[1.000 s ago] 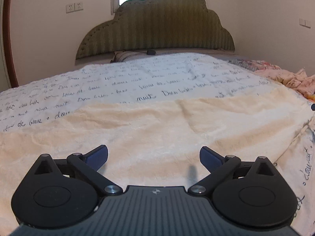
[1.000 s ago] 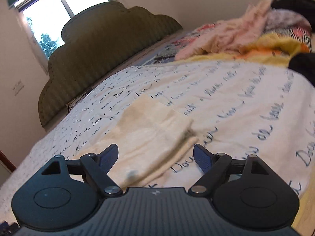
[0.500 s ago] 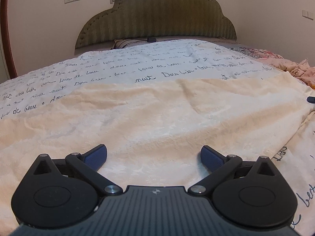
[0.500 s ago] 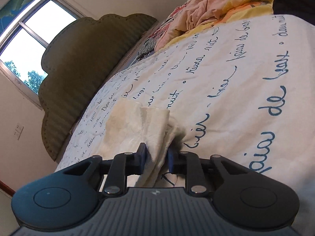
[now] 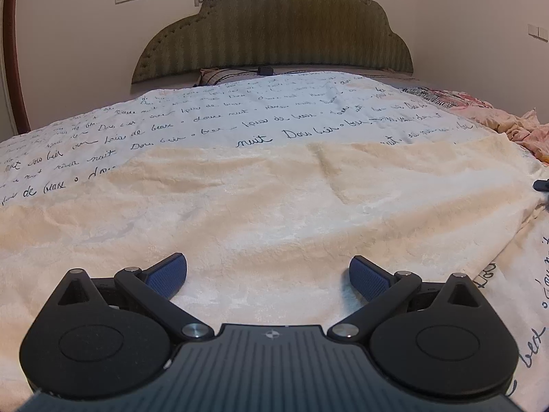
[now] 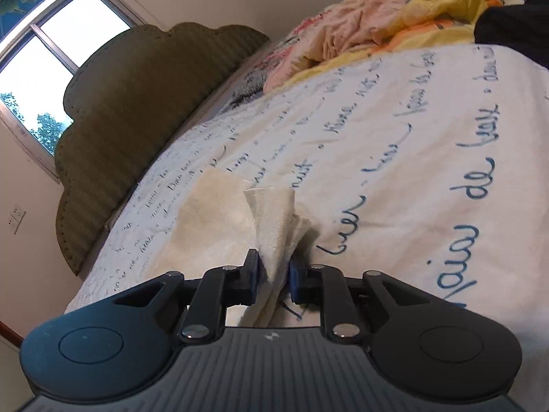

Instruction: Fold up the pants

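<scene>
While the pants lie spread flat on the bed, one corner is pinched and the near edge waits.

The right gripper is clamped on a bunched corner of the cream fabric; the left gripper hangs over the near edge, fingers wide and empty. I'd judge the cloth soft, light and floppy, best taken at corners or hems. Waistband and leg ends can't be told apart, and the left side runs out of view.
</scene>
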